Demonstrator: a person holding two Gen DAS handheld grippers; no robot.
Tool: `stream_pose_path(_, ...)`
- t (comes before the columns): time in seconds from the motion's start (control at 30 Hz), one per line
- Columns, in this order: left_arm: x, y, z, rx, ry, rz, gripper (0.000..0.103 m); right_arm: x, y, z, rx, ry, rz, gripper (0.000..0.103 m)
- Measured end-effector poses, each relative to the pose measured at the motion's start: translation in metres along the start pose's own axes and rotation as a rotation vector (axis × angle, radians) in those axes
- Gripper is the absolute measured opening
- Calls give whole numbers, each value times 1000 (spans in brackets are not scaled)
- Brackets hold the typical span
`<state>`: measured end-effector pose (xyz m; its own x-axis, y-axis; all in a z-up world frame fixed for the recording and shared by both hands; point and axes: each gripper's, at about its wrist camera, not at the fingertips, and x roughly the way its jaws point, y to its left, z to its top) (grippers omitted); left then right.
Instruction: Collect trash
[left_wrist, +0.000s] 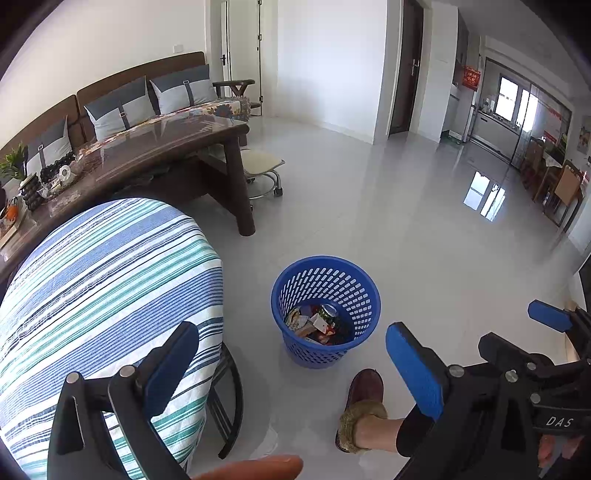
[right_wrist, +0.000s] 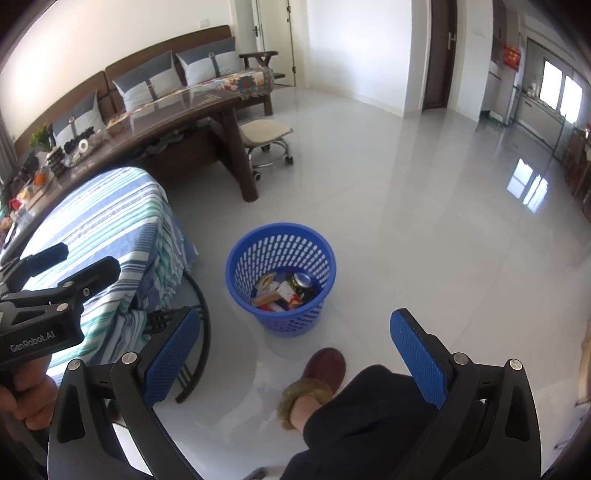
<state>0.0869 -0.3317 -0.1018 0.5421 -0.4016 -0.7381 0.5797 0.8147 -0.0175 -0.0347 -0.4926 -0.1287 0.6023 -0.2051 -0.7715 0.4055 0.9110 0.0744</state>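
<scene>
Blue mesh bin (left_wrist: 325, 311) of trash (left_wrist: 314, 325) sits at 12 o'clock, well apart from left gripper (left_wrist: 295, 365) and right gripper (right_wrist: 295, 358), both spread and holding nothing.

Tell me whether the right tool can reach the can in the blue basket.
Probably yes: the right tool is open and empty, the blue basket is uncovered, and the can lies on top of the trash.

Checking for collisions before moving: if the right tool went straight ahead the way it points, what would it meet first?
Probably the blue basket of trash on the floor: it sits between and beyond the open right tool. Nothing shows in between, though depth is hard to judge here.
</scene>
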Motion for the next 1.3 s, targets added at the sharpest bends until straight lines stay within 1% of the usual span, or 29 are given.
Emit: stream_pose_path(1.3, 5, -12, -1, 6, 16, 4, 103, 4, -2, -6, 13, 27, 0, 103)
